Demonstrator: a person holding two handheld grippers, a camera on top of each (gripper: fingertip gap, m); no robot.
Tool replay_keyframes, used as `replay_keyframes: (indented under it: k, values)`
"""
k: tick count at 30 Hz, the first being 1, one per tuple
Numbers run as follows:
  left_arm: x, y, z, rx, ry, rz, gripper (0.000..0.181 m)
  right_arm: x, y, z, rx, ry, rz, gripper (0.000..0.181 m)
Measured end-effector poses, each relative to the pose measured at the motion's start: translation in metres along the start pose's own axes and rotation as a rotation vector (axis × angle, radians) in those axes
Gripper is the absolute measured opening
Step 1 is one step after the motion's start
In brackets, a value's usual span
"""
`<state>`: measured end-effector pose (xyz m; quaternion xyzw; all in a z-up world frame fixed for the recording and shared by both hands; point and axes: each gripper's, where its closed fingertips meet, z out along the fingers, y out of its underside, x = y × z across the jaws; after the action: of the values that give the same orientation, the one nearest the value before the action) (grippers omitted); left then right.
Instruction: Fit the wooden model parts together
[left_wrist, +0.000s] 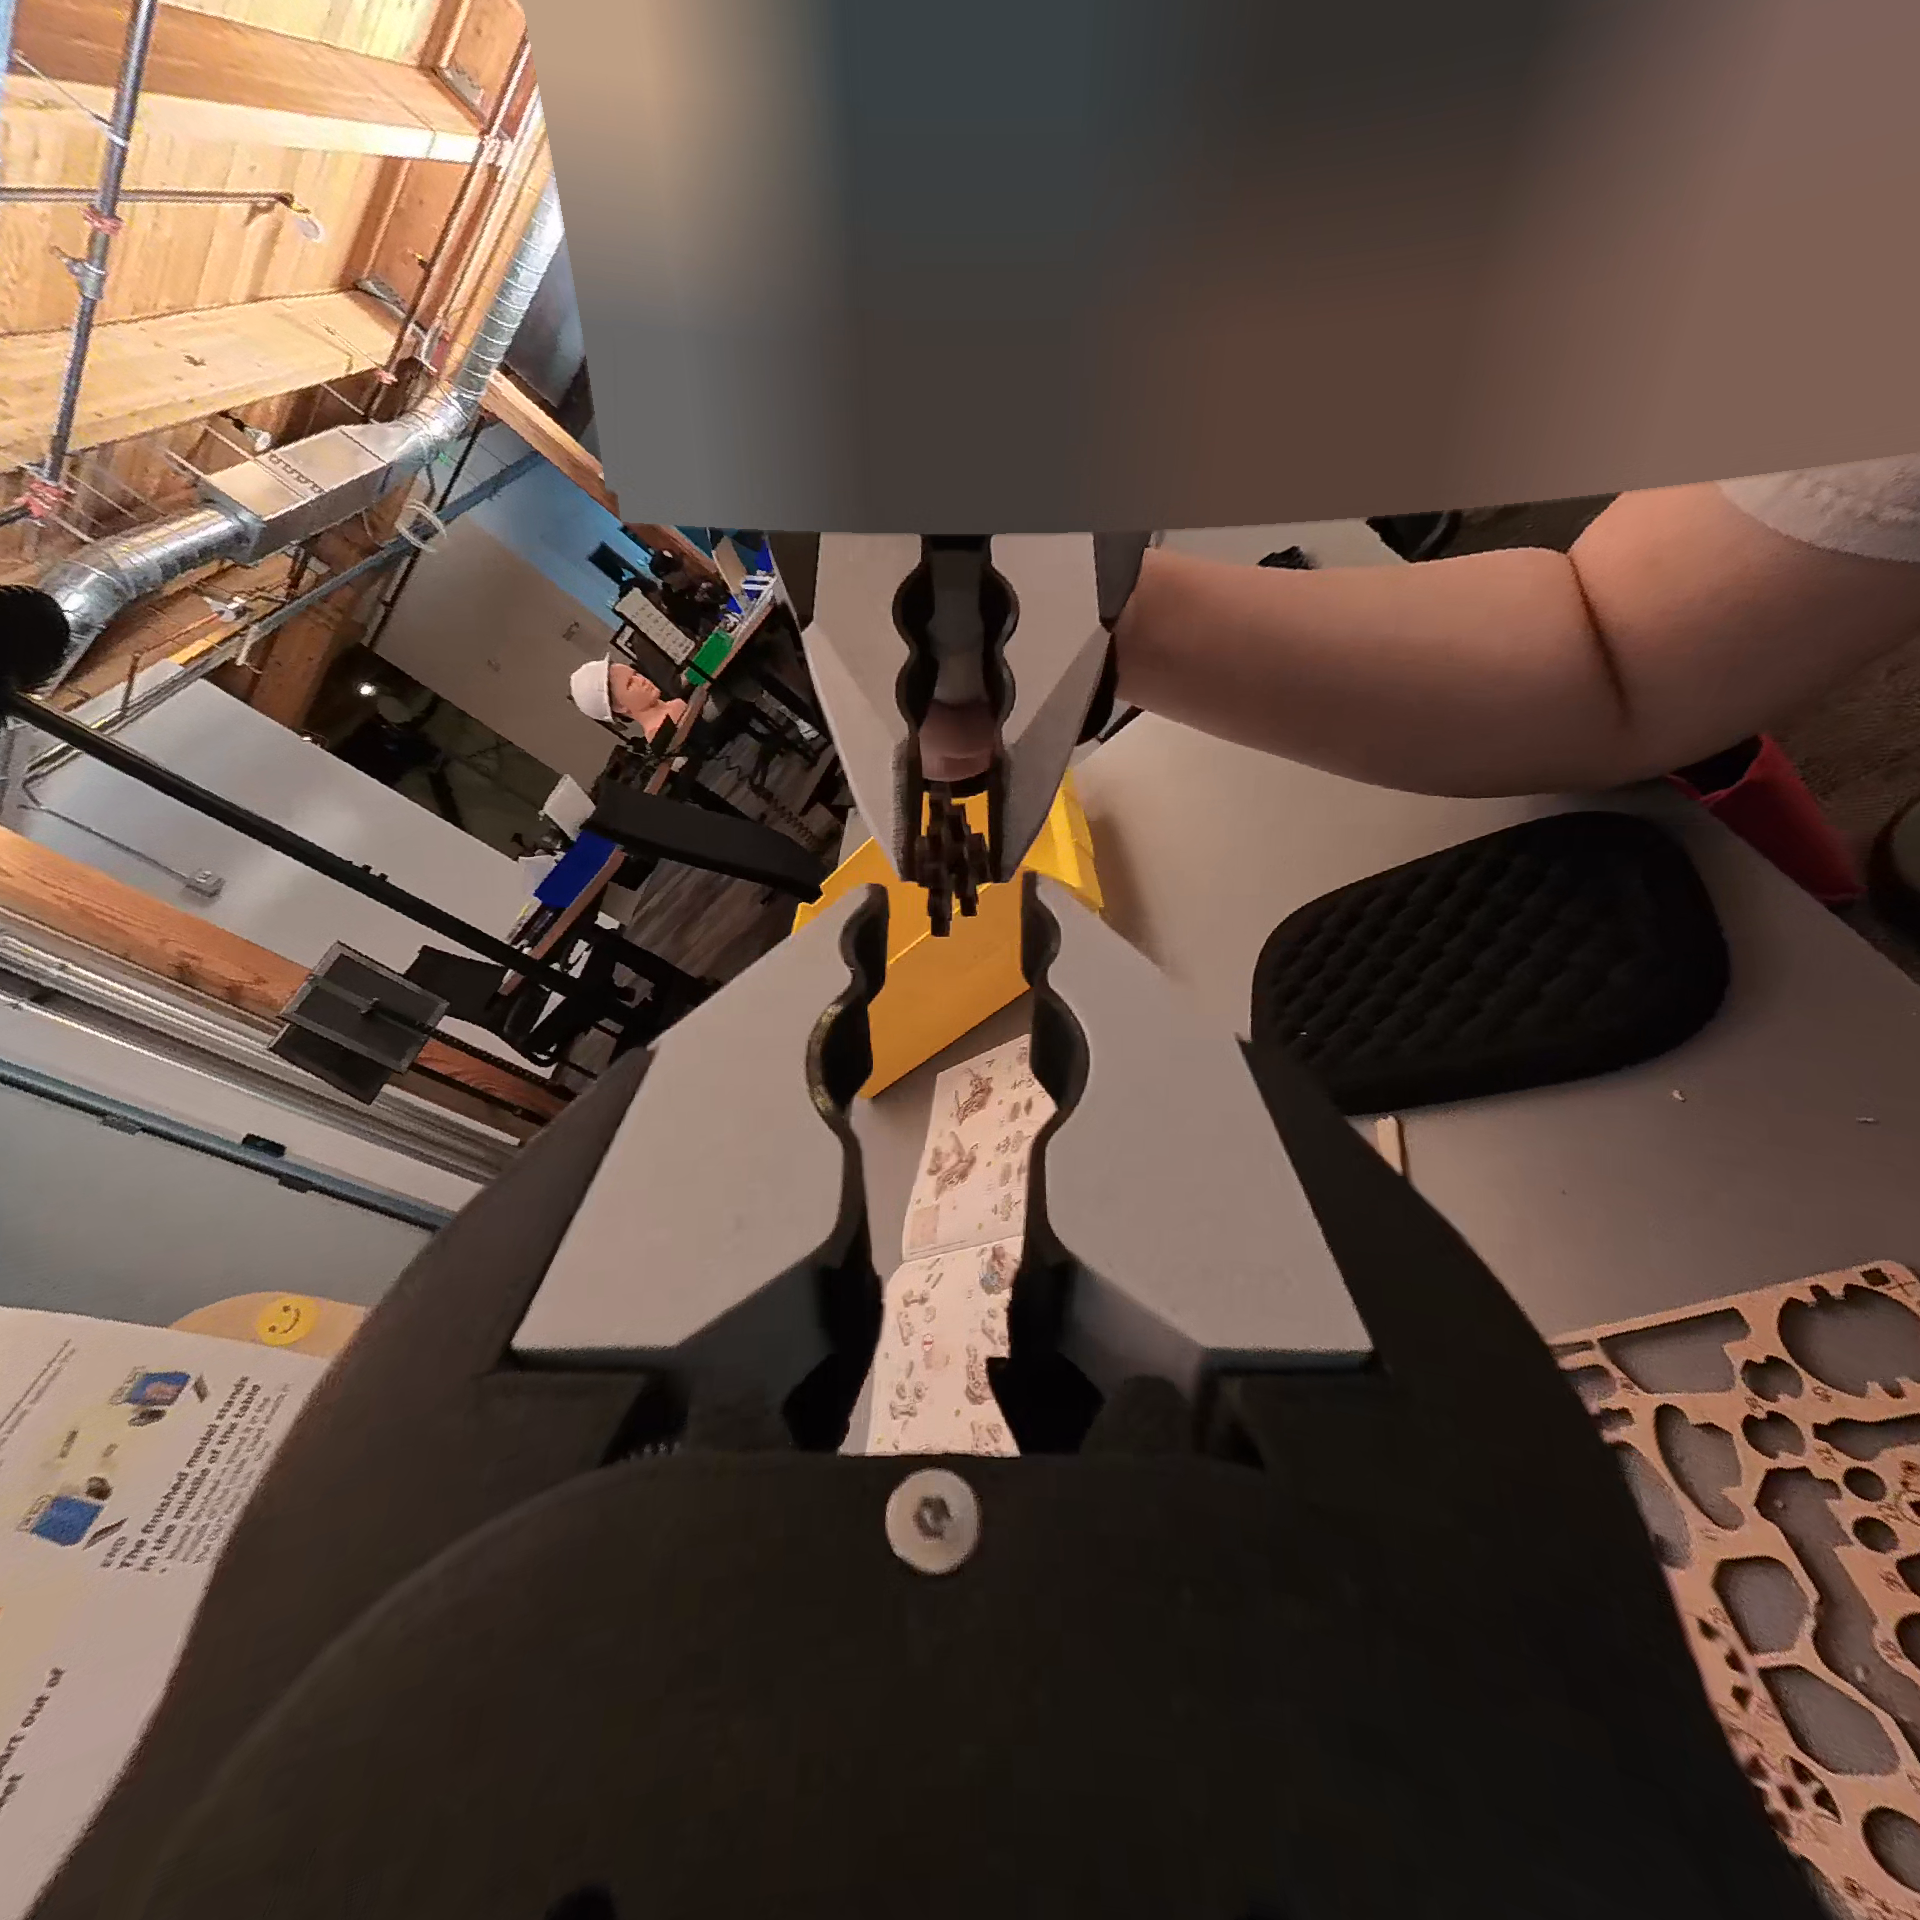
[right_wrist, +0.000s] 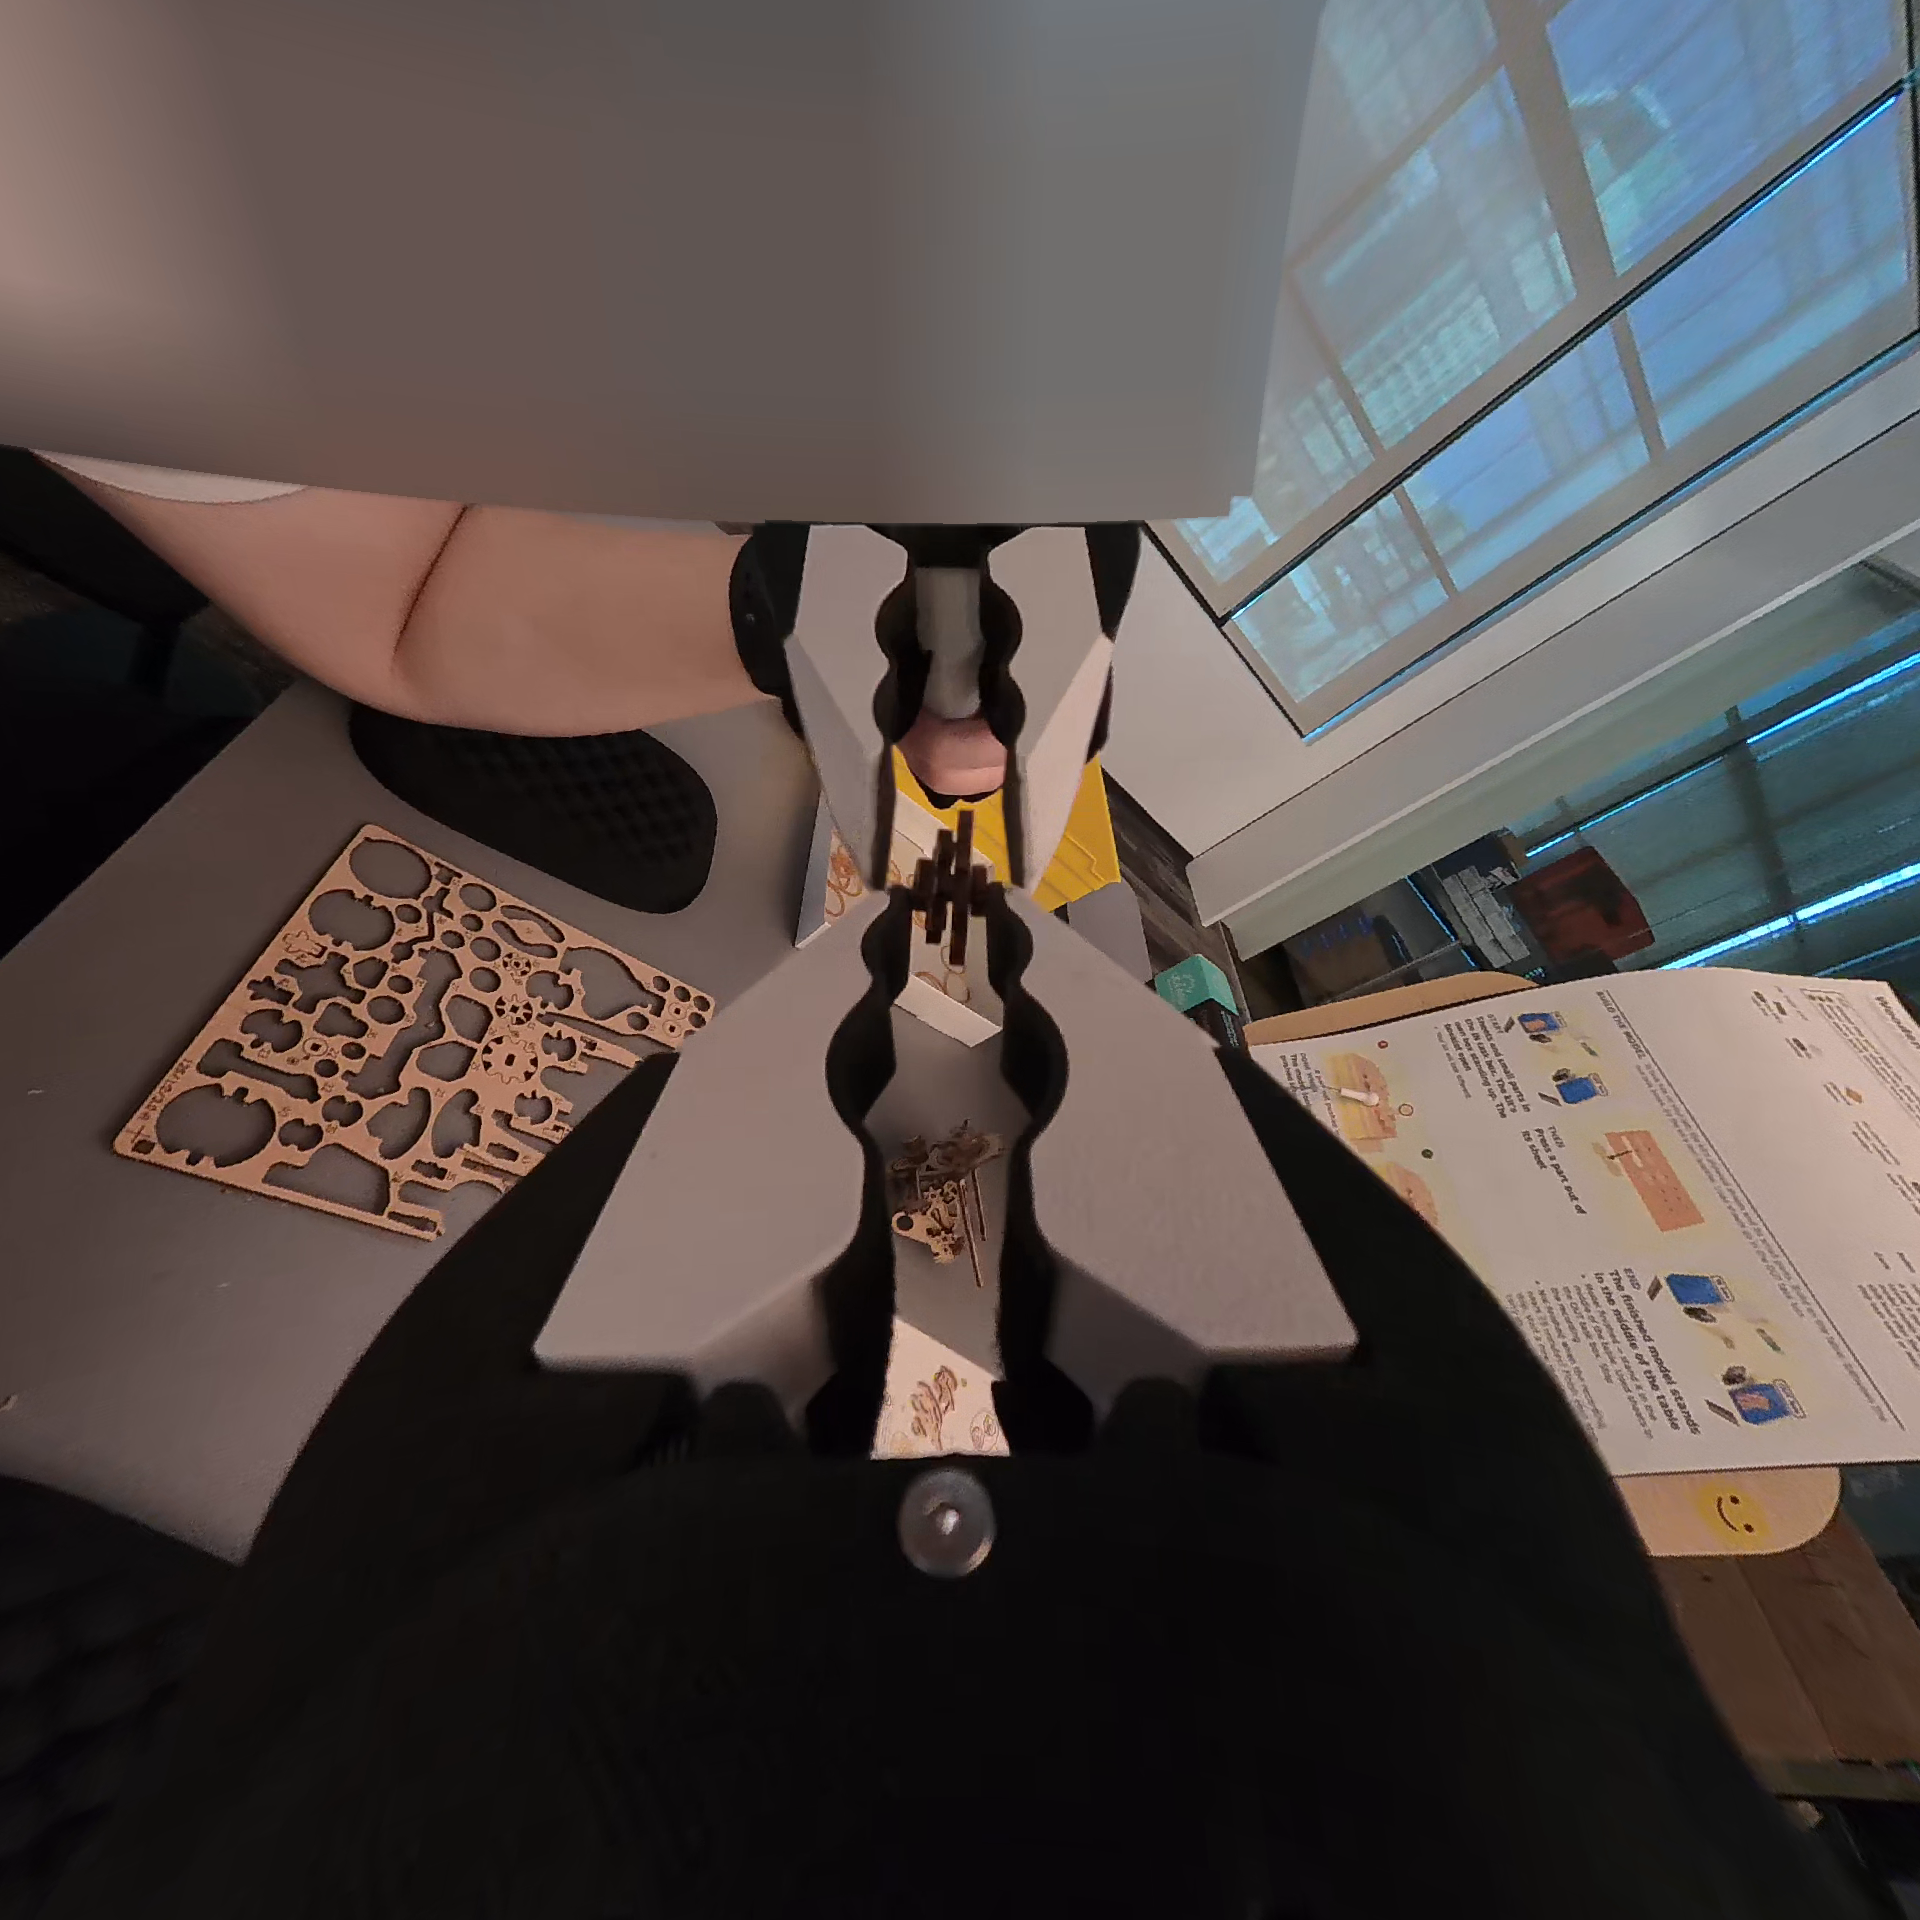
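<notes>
A small dark wooden assembly of slotted pieces is held in the air between the two grippers, which face each other tip to tip. My right gripper is shut on it; the assembly sticks out past its tips. In the left wrist view the right gripper is straight ahead. My left gripper is open, its tips on either side of the assembly's free end without gripping it. A small pile of loose wooden parts lies on the table below.
A punched-out wooden parts sheet lies flat on the grey table. Also there: a yellow bin, an instruction booklet, a black mesh pad, a printed guide sheet and a person's forearm. Less than 4 cm separates the two grippers' tips.
</notes>
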<state>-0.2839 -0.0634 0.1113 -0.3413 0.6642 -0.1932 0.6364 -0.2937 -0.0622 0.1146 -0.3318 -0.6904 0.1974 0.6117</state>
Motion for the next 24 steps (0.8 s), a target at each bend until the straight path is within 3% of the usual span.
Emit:
replay_keyframes:
  k: [5,24]
  values:
    - [0.0020,-0.0001,0.0022,0.000,-0.006,0.038,0.012,-0.0019,0.0023,0.0011,-0.013,-0.009,-0.005,0.014]
    - [0.0004,-0.0002,0.0019,-0.002,0.003,0.062,0.011,-0.0002,0.0018,0.0011,0.001,-0.008,-0.003,0.012]
